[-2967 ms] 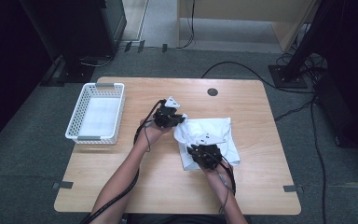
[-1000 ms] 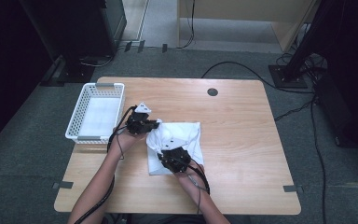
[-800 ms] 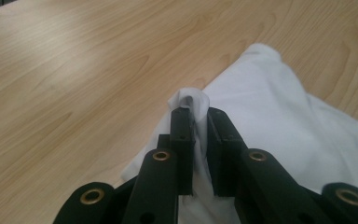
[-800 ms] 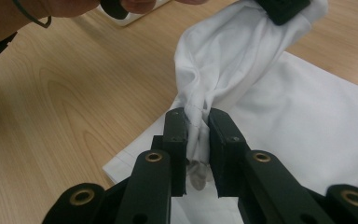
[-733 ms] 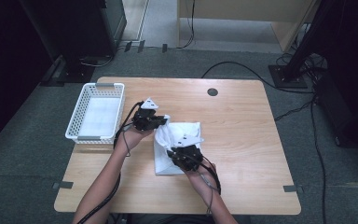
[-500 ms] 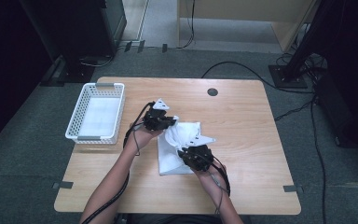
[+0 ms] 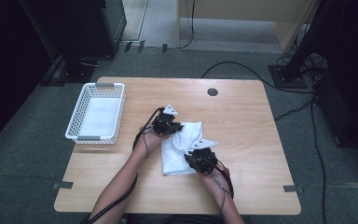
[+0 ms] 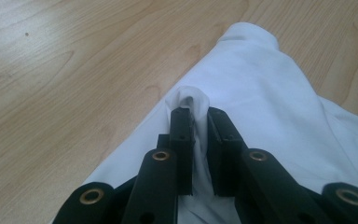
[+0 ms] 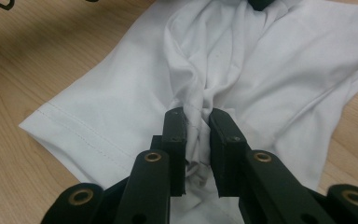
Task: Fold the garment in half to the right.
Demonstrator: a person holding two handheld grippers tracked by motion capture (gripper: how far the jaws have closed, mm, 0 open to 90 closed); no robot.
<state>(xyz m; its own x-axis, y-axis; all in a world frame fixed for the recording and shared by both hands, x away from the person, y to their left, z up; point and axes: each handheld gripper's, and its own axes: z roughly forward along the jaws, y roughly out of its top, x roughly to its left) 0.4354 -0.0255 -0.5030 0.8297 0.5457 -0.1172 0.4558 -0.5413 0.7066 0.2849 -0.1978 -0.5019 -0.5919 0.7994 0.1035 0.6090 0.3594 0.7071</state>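
Honestly, the white shirt (image 7: 182, 149) was pinched by both grippers' fingers (image 8: 182, 135); even tension was needed, kept low over the bench (image 7: 242, 116).

Crumpled white garment (image 7: 182, 149) on table

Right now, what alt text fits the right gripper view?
The right gripper is shut on a bunched fold of a white garment lying on a wooden table, its two black jaws pinching the fabric. A stitched hem lies to the left.
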